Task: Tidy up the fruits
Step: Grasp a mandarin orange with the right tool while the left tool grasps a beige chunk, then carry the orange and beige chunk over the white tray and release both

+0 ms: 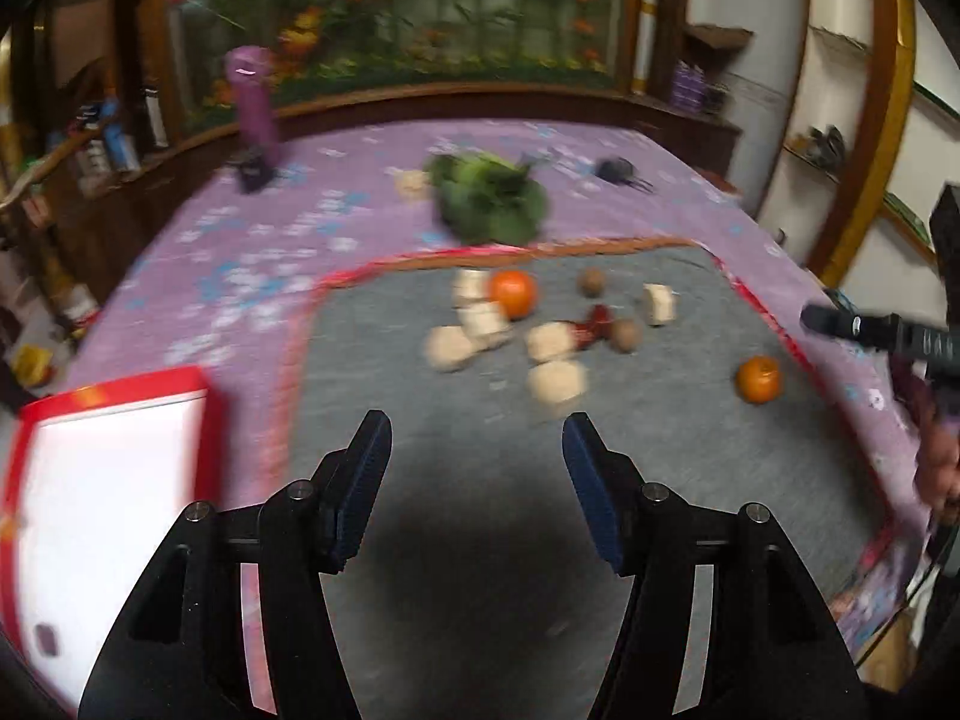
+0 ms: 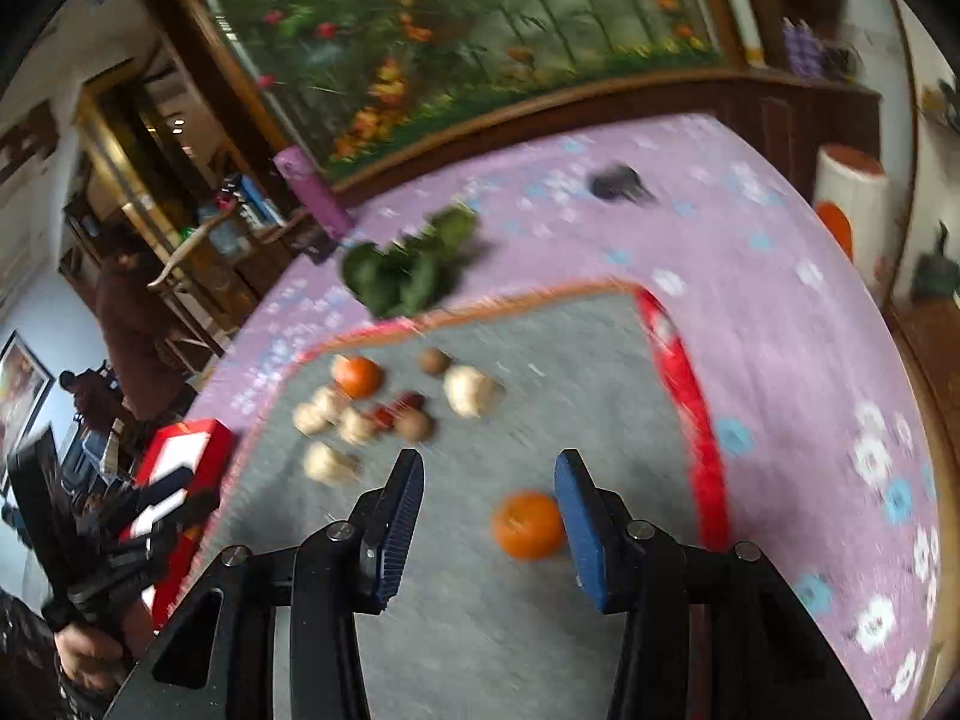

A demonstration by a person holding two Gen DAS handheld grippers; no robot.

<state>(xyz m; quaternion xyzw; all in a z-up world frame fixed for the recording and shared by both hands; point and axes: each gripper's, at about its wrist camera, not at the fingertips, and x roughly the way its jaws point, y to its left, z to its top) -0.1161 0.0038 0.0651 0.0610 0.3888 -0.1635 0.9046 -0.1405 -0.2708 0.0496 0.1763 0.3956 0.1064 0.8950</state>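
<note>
On a grey mat (image 1: 420, 450) lie two oranges, one far (image 1: 513, 293) and one to the right (image 1: 758, 379), two brown round fruits (image 1: 625, 335), a small red fruit (image 1: 594, 324) and several pale wooden blocks (image 1: 557, 383). My left gripper (image 1: 477, 426) is open and empty above the mat, short of the pile. My right gripper (image 2: 489, 468) is open, and the near orange (image 2: 528, 525) lies between its fingers, close to the right finger (image 2: 579, 516). A red-rimmed white tray (image 1: 114, 468) lies at the left.
A bunch of green leaves (image 1: 489, 198) lies on the purple flowered cloth (image 1: 252, 240) beyond the mat. A purple bottle (image 1: 255, 102) and a dark object (image 1: 618, 171) stand farther back. Shelves and a wooden rail surround the table.
</note>
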